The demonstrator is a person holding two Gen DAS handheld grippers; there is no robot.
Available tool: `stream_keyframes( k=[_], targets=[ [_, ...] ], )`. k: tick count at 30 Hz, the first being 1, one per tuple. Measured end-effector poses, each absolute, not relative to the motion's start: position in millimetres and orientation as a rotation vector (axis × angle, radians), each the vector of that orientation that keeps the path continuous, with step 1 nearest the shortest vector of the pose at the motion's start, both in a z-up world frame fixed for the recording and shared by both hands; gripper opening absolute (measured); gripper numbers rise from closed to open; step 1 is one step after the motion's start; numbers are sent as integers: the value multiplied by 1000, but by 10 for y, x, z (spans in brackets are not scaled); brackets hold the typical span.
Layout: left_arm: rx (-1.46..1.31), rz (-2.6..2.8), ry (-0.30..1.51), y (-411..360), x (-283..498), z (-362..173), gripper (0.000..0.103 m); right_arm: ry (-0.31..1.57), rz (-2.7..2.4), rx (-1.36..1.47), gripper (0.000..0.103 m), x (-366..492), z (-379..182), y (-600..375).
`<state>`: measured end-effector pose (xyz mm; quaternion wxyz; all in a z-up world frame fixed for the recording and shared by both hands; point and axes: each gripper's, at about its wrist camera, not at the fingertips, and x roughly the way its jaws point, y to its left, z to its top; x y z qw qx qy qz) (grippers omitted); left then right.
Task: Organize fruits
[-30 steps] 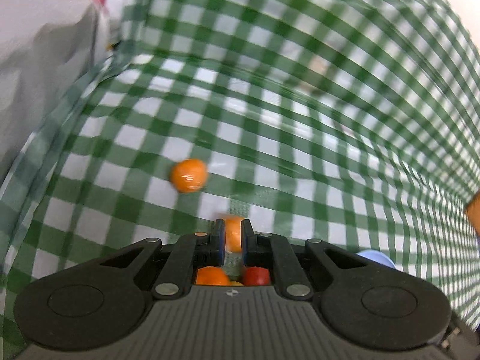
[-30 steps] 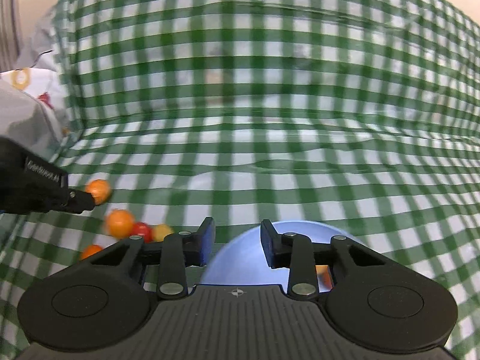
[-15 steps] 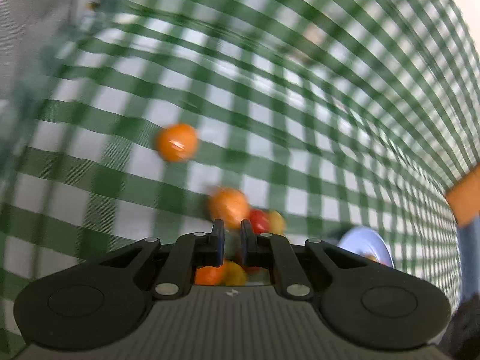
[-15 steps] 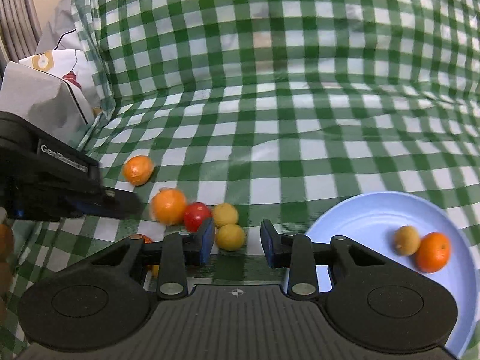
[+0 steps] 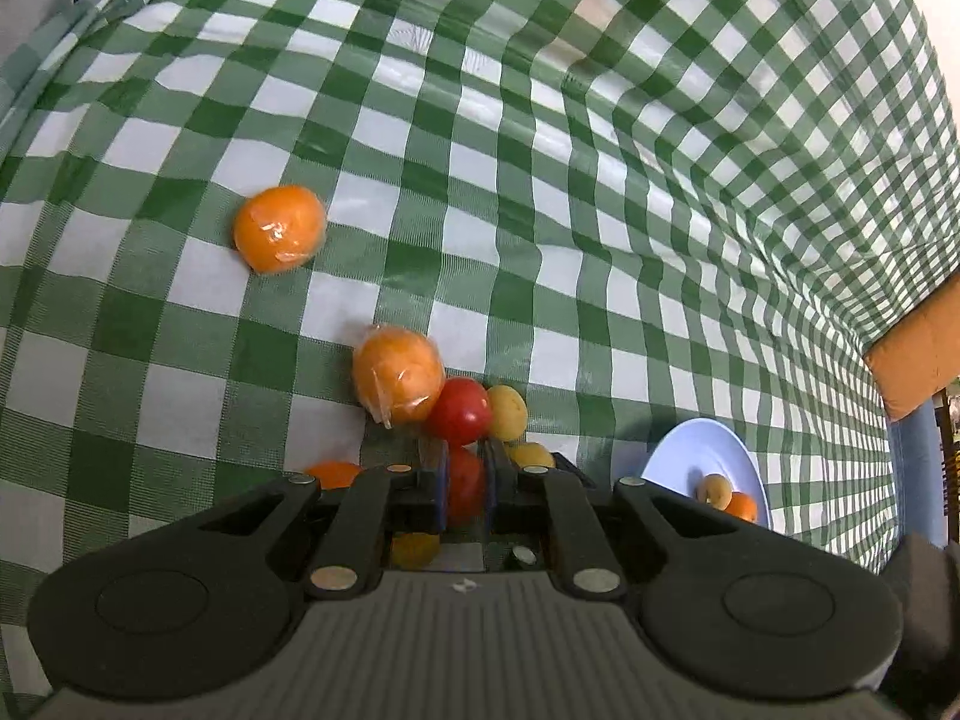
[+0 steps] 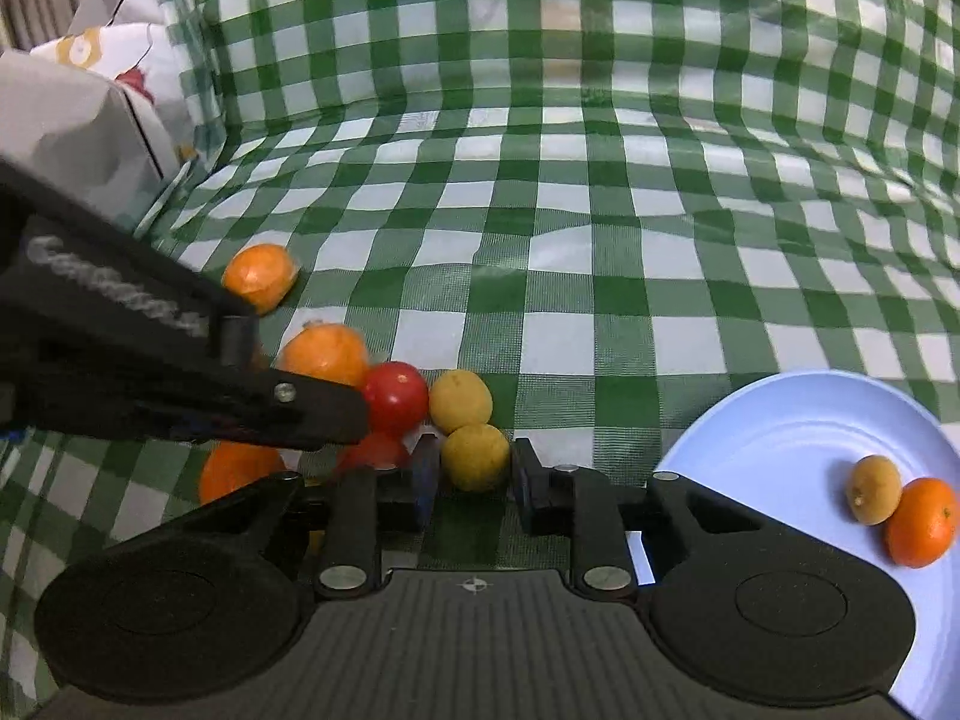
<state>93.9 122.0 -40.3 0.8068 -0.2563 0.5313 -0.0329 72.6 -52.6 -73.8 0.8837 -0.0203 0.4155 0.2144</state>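
A cluster of fruit lies on the green checked cloth: wrapped oranges point(image 5: 399, 381), two red tomatoes and small yellow fruits. My left gripper point(image 5: 465, 468) hovers over the lower tomato point(image 5: 465, 483), which shows through the narrow gap of its jaws; they are just starting to open and hold nothing. In the right wrist view the left gripper point(image 6: 354, 420) reaches in from the left. My right gripper point(image 6: 474, 468) straddles a yellow fruit point(image 6: 474, 456); its jaws are closing, with a thin gap left at the fruit's side. A blue plate point(image 6: 780, 420) holds a yellow-brown fruit point(image 6: 873, 489) and an orange point(image 6: 921, 522).
One wrapped orange point(image 5: 279, 228) lies apart, further out on the cloth. Another orange point(image 6: 240, 468) sits under the left gripper. A grey bag point(image 6: 72, 132) and patterned fabric stand at the far left edge. The cloth rises like a wall behind.
Both grippers came down towards the fruit cluster. The right one swung left from the plate, and its jaws narrowed around a yellow fruit. The left jaws' gap widened slightly.
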Motion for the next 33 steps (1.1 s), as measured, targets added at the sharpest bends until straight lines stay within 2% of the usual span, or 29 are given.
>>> stream_keyframes(
  k=[3, 8, 13, 17, 33],
  targets=[
    [-530, -65, 1155, 1158, 975, -438, 26, 858, 449, -78, 27, 679, -684, -564],
    [-484, -40, 1172, 1076, 1004, -495, 26, 874, 466, -132, 27, 638, -689, -578],
    [-425, -52, 1181, 979, 1004, -522, 31, 883, 483, -136, 27, 645, -680, -582],
    [-392, -39, 1172, 949, 1017, -493, 29, 883, 493, -135, 27, 641, -673, -591],
    [-203, 41, 1129, 893, 1036, -436, 29, 880, 521, -117, 27, 650, -669, -677]
  ],
)
